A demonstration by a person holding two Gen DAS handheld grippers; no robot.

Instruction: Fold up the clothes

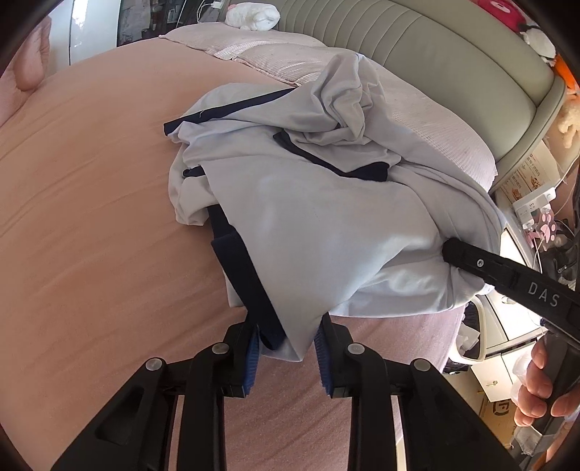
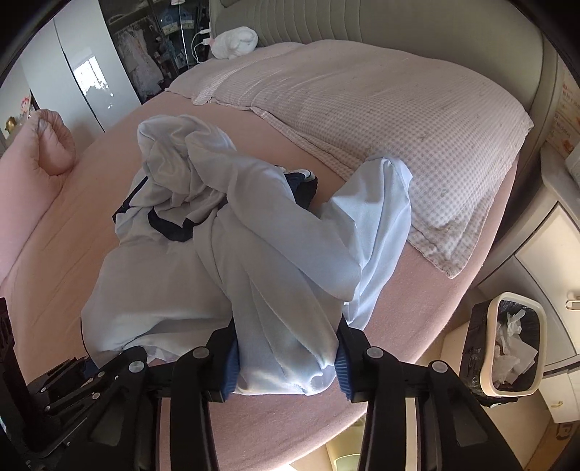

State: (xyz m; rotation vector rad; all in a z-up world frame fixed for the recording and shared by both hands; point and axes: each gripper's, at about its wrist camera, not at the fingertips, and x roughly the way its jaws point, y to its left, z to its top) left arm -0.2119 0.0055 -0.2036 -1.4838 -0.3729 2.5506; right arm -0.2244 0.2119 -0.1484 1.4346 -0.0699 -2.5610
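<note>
A crumpled pale blue garment (image 1: 308, 217) with navy trim lies in a heap on the pink bed sheet (image 1: 90, 217). My left gripper (image 1: 286, 344) is shut on its near hem, where a navy band (image 1: 250, 286) and the pale cloth run between the blue pads. At the heap's right edge, my right gripper (image 1: 456, 253) bites into a fold, held by a person's hand (image 1: 536, 384). In the right wrist view a thick bunch of the garment (image 2: 181, 282) fills the space between the pads of my right gripper (image 2: 286, 358). A sleeve (image 2: 377, 210) trails toward the pillow.
A checked pillow (image 2: 380, 126) lies against the padded headboard (image 1: 435, 47), with a white plush toy (image 1: 253, 16) at the far corner. A pink rolled quilt (image 2: 50, 145) sits at the left. Beyond the bed's right edge stand a waste bin (image 2: 507, 344) and a nightstand (image 1: 533, 206).
</note>
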